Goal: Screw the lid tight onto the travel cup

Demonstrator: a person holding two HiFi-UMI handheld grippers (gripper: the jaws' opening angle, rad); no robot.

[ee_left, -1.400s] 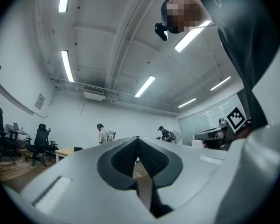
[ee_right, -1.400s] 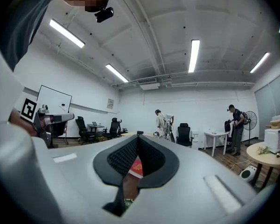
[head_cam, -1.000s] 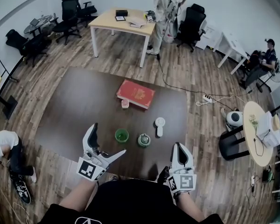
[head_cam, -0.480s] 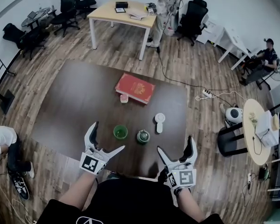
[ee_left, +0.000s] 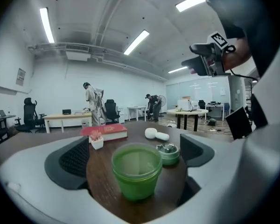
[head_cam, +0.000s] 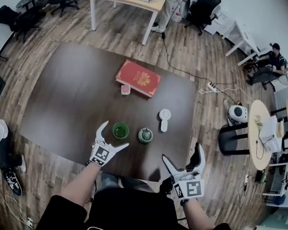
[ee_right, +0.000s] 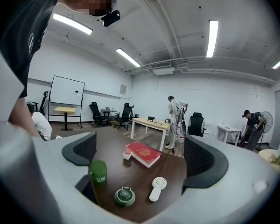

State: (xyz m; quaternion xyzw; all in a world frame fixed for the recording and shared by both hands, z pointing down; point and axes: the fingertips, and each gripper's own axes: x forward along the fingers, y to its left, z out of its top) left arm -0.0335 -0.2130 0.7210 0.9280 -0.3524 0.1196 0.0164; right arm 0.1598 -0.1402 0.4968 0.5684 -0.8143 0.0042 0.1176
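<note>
Right gripper view only: print on cup [ee_right: 98,174]; left gripper [head_cam: 116,134], right gripper [head_cam: 181,152] fingers [ee_left: 74,160] apart.

A green cup [head_cam: 120,130] stands at the mouth of the left gripper [head_cam: 116,135]'s spread jaws on the dark table [head_cam: 62,104], lid [head_cam: 145,135] just beside it, the right gripper [head_cam: 181,152] gaping near the table's corner

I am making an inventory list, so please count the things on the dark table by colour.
Green: 2, the cup and the lid
Red: 1, the book
White or pale: 2, the hand fan and the small box
Total: 5
</note>
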